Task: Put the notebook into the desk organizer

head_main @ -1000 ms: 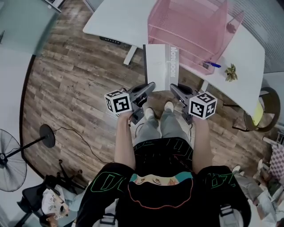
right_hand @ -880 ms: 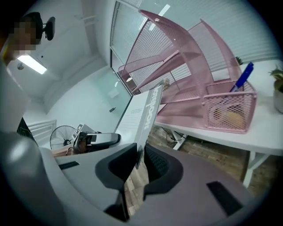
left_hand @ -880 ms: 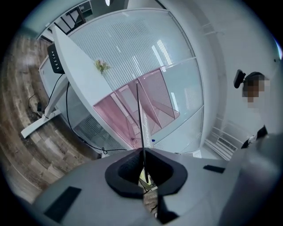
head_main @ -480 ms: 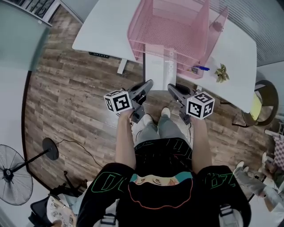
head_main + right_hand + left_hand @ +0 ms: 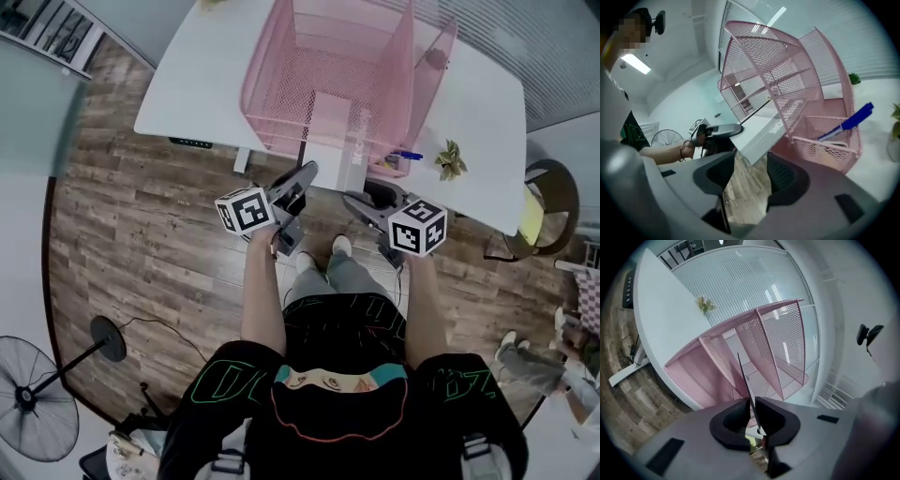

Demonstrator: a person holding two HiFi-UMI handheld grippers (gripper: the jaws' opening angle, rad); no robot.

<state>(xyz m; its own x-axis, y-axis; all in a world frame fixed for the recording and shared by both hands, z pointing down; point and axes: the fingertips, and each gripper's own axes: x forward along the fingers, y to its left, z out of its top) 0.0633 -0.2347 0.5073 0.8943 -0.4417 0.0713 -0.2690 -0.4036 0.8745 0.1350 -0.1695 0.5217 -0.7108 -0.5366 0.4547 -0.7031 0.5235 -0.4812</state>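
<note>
The notebook (image 5: pixel 333 122) sits half inside the desk organizer (image 5: pixel 281 84) — a last push remains. The right gripper (image 5: pixel 354 199) has just spread off it; the left gripper (image 5: pixel 302 174) has just been loosening, with the notebook's edge between its jaws.

The head view's top edge cuts off the far side of the surface (image 5: pixel 187 84) and the desk organizer (image 5: pixel 281 84). We cannot tell how deep the notebook (image 5: pixel 335 131) reaches. From the left gripper view we see it only edge-on, covers hidden; its spine print is too blurred to read

pink mesh desk organizer (image 5: pixel 281 84), white notebook (image 5: pixel 330 127)
</note>
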